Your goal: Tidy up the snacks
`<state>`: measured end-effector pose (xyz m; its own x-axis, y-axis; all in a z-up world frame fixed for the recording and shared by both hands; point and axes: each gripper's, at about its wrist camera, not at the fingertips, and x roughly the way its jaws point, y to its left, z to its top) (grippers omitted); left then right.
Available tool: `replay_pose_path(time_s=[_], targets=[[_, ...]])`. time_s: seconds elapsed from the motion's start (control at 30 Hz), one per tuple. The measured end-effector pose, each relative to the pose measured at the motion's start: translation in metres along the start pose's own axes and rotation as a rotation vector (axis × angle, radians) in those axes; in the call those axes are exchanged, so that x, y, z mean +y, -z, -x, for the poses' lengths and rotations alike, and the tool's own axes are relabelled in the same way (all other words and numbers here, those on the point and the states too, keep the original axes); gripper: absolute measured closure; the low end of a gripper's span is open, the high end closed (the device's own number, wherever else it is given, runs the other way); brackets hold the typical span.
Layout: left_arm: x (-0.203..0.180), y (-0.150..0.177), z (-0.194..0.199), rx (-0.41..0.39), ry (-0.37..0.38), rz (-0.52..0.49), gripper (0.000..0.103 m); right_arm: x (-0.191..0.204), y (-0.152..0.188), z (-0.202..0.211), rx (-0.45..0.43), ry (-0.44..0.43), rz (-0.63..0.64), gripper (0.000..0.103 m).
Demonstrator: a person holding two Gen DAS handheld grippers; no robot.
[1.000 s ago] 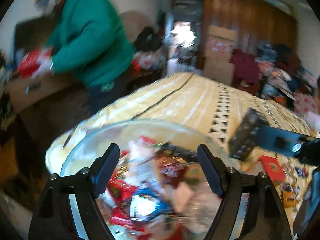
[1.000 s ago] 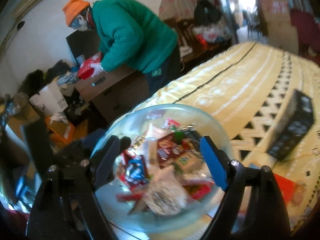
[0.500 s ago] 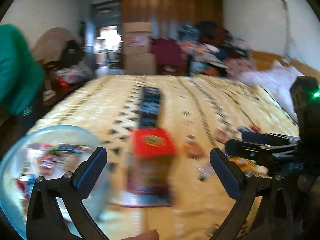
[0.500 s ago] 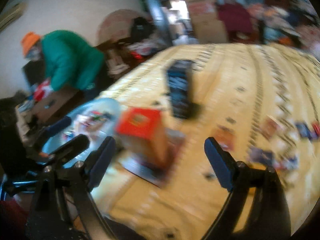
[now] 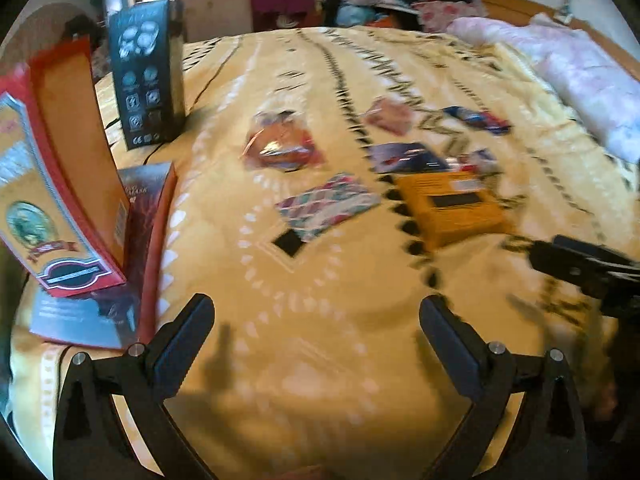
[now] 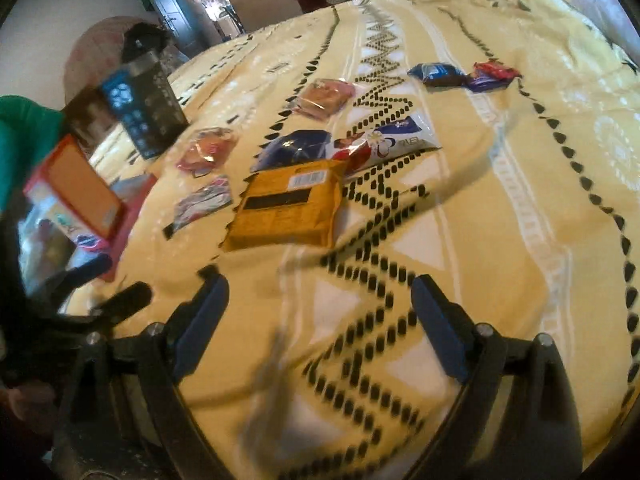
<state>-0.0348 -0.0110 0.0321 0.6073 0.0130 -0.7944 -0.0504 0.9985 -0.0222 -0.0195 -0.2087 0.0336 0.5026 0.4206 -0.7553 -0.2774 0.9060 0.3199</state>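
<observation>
Both tongs, left [image 5: 316, 340] and right [image 6: 316, 312], hang apart and empty; the right's have just widened. Next: the yellow packet [image 6: 286, 208], mid-frame on the bed [image 6: 500, 208].

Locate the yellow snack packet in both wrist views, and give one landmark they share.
Left wrist: yellow packet lies right of centre on the bedspread, ahead of the open left gripper.
Right wrist: yellow packet lies left of centre, just ahead of the open right gripper.
Shared landmark: the tall black box, standing upper left in both.
</observation>
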Motion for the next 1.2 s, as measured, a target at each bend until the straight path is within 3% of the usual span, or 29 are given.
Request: replay_pose_path(time_s=[0.1,0.2,0.6,1.2], targets=[[0.011,0.000,-0.020,0.028,-0.008,0.037,0.000,0.000,-0.007,-0.022,0.030,0.048,0.055,0.009],[0.014,0.003,-0.029,0.038,-0.013,0.027,0.000,0.001,-0.006,-0.039,0.057,0.062,0.064,0.000],[0.009,0.005,-0.042,0.009,-0.011,0.014,0.000,0.017,-0.001,-0.056,0.028,0.183,0.169,0.000],[0.008,0.004,-0.044,0.013,-0.025,0.006,0.000,0.016,0.004,-0.055,-0.011,0.172,0.182,0.000]])
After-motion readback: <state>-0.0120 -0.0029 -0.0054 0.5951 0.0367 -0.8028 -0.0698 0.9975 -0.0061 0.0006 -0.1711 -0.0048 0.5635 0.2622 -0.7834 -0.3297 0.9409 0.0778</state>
